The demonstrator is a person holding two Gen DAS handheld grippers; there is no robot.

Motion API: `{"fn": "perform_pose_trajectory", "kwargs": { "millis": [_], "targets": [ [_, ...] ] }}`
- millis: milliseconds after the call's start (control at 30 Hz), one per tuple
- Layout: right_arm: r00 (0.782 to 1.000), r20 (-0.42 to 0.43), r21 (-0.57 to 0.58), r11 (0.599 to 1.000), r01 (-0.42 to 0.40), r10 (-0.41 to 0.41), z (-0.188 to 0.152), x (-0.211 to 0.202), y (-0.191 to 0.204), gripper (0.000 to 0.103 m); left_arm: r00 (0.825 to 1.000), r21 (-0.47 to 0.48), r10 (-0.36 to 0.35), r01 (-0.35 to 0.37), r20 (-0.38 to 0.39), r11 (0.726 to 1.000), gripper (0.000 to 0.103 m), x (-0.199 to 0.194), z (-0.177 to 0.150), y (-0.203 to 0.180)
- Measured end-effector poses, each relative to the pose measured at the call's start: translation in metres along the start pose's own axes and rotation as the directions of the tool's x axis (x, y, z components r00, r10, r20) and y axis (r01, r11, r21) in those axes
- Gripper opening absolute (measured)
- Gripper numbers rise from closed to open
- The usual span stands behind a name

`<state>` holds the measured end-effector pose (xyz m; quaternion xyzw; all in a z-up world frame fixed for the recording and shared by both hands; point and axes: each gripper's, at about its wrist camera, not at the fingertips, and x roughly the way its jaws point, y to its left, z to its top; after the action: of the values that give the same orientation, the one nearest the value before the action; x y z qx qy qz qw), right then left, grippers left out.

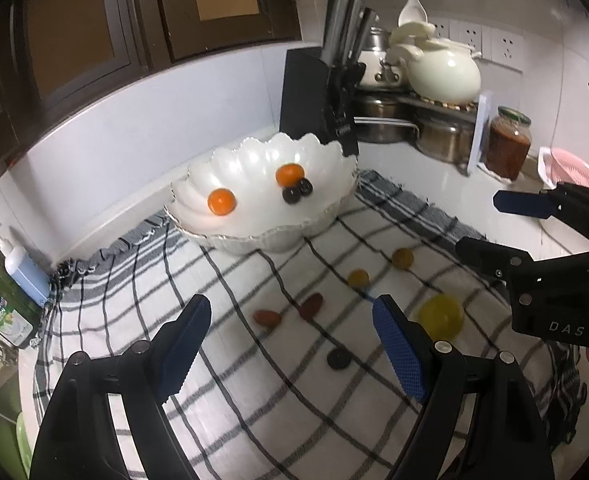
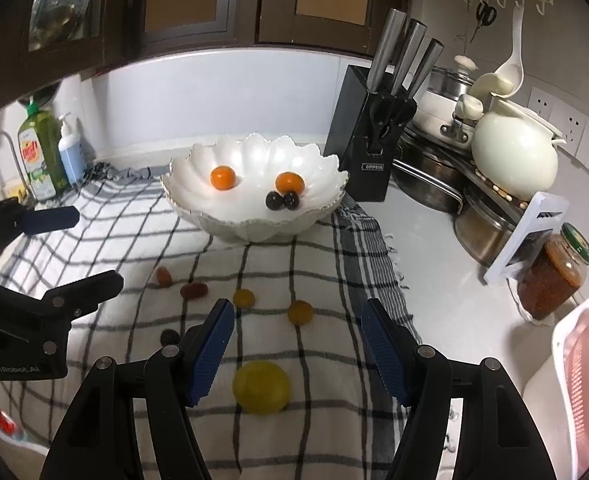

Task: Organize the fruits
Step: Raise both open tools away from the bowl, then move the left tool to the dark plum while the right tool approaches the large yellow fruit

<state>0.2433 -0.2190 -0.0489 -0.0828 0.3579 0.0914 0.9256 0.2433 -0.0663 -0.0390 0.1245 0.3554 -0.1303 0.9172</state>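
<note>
A white scalloped bowl [image 1: 326, 216] [image 2: 230, 224] on a checked cloth holds two orange fruits [image 1: 221, 201] [image 2: 223, 177] and two dark round fruits [image 1: 297, 191] [image 2: 281, 200]. Loose on the cloth lie a large yellow fruit [image 1: 441, 317] [image 2: 261, 387], two small yellow-brown fruits [image 1: 402, 258] [image 2: 300, 311], two reddish fruits [image 1: 311, 306] [image 2: 193, 291] and one dark fruit [image 1: 339, 359] [image 2: 169, 336]. My left gripper [image 1: 290, 320] [image 2: 90, 246] is open and empty above the reddish fruits. My right gripper [image 2: 296, 320] [image 1: 478, 224] is open and empty above the large yellow fruit.
A black knife block [image 2: 364, 160] stands right of the bowl, with pots and a white teapot [image 2: 514, 156] behind. A sauce jar [image 2: 554, 276] and pink basket [image 2: 586, 368] stand at the right. Soap bottles [image 2: 44, 152] stand at the far left by the sink.
</note>
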Motion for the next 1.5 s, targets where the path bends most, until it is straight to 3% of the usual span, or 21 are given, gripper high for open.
{"fn": "perform_pose_trajectory", "kwargs": {
  "millis": [333,500,1000,1333,1500],
  "targets": [
    [0.997,-0.047,0.033,0.998,-0.062,0.064,-0.025,0.008,0.008,0.067,0.999,-0.023,-0.022,0.021,-0.038,0.999,0.083,0.012,-0.021,-0.004],
    [0.997,-0.066,0.026,0.999,-0.037,0.039,-0.037,0.017,0.01,0.067,0.998,-0.025,-0.023,0.022,-0.052,0.999,0.081,0.021,-0.032,-0.007],
    [0.992,-0.111,0.05,0.997,-0.06,0.065,-0.058,0.039,0.012,0.067,0.991,-0.036,-0.082,0.078,-0.107,0.996,0.056,0.053,-0.05,-0.019],
    [0.986,-0.139,0.063,0.995,-0.083,0.091,-0.063,0.052,0.015,0.066,0.984,-0.05,-0.105,0.099,-0.143,0.994,0.031,0.073,-0.053,-0.02],
    [0.985,-0.142,0.059,0.994,-0.091,0.098,-0.063,0.057,0.017,0.06,0.982,-0.041,-0.106,0.101,-0.154,0.994,0.027,0.079,-0.053,-0.021]
  ]
}}
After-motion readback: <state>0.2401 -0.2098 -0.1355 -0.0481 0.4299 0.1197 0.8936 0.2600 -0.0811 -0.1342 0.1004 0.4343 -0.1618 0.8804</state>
